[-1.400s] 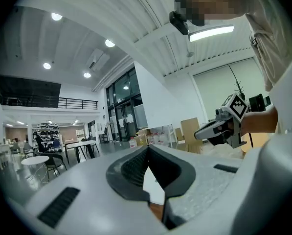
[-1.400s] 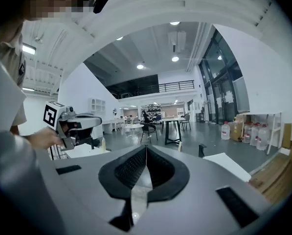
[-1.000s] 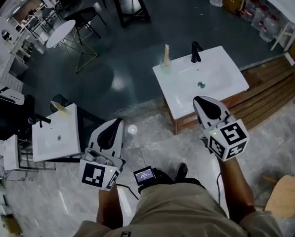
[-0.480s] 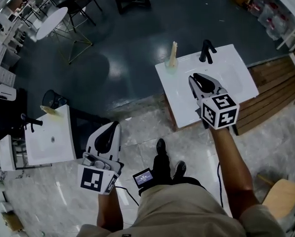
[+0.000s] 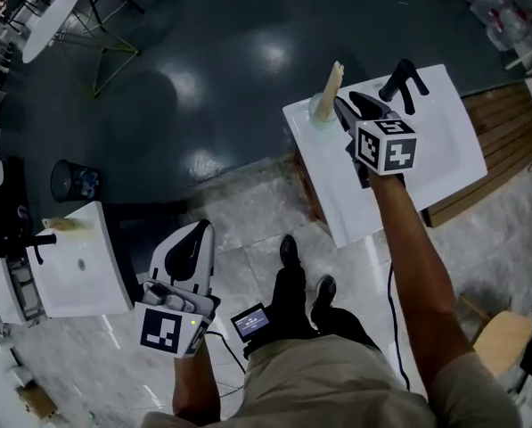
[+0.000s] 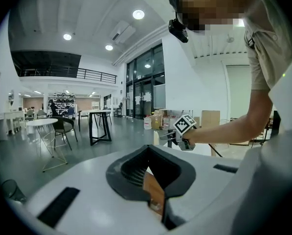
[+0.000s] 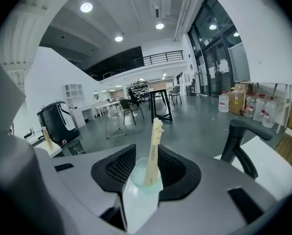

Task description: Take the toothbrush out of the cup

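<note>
R tool (image 5: 347,103): jaws parted slightly, nothing gripped, tips just beside cup (image 5: 322,107). Toothbrush (image 5: 334,77) seen standing in cup, leaning. Risk: cup could be tipped on bench (image 5: 408,176) if rim is nudged. R arm stretched fwd. L tool (image 5: 196,232) closed, empty, held well behind cup.

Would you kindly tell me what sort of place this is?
Probably a large open workshop or lab hall, not a real bathroom: a free-standing washbasin with a black faucet stands among tables and chairs below a mezzanine railing.
</note>
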Action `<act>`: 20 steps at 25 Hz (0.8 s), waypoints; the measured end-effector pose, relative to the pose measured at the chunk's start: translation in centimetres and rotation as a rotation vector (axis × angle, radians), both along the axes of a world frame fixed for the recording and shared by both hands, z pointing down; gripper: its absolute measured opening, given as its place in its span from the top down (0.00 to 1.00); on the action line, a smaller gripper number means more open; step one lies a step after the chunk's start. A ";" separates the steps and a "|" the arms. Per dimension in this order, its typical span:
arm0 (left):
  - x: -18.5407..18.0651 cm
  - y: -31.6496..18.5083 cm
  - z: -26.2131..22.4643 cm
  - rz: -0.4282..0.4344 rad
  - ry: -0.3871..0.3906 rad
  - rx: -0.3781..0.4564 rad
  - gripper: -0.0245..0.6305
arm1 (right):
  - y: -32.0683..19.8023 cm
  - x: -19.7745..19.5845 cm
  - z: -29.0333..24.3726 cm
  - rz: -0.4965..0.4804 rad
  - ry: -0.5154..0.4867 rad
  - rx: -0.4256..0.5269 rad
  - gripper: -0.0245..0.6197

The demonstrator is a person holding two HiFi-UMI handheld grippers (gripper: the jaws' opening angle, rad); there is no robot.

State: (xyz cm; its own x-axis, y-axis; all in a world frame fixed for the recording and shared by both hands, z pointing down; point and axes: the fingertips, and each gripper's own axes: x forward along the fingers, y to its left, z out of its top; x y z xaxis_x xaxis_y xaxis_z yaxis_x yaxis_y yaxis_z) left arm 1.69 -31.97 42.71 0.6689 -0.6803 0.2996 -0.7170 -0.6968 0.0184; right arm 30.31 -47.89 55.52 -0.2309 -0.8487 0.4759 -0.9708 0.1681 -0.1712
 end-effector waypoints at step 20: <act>-2.3 -4.3 4.9 -0.031 -0.002 -0.042 0.95 | -5.1 -0.6 4.9 -0.005 0.077 -0.047 0.92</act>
State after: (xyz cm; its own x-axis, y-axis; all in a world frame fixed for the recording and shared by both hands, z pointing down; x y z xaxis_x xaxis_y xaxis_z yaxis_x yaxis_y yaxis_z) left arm -0.61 -36.29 47.58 0.6471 -0.6874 0.3298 -0.7382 -0.6731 0.0454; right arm 29.67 -53.03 60.45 -0.1963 -0.8237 0.5320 -0.9805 0.1666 -0.1039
